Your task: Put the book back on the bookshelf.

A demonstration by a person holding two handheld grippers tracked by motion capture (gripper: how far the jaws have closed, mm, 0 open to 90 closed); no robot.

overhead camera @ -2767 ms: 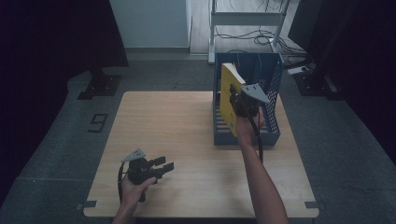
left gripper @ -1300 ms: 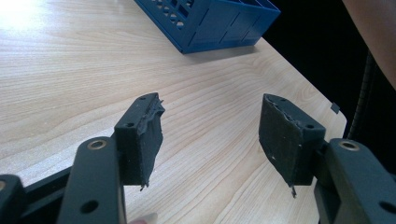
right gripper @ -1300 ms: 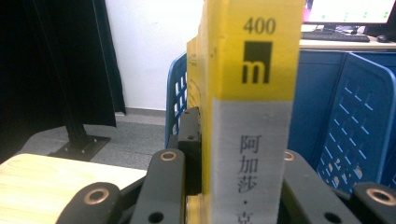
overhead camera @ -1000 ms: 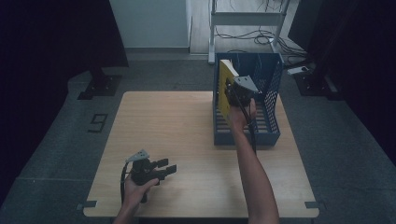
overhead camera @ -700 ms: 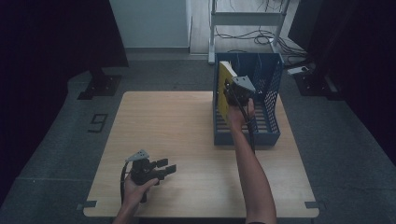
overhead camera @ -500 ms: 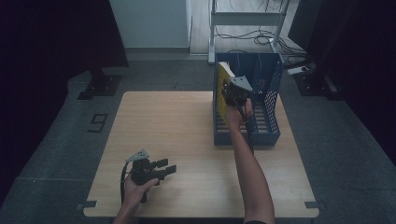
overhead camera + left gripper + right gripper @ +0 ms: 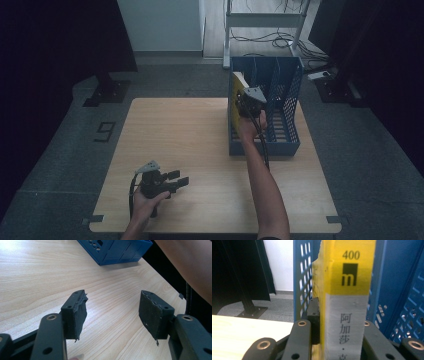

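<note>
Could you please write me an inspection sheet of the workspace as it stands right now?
Surface: light wooden table, bare apart from the rack at its far right.
Job's things: yellow and grey book standing upright, spine toward the right gripper's camera, at the left end of the blue perforated file rack.
Clutter: nothing seen.
Grippers: right gripper shut on the book at the rack; left gripper open, with nothing between its jaws, over the near left part of the table.
Cables: black cable trailing along the right forearm; loose cables on the floor behind.
Surroundings: grey floor, white wall, metal shelf frame, dark curtains on both sides.
</note>
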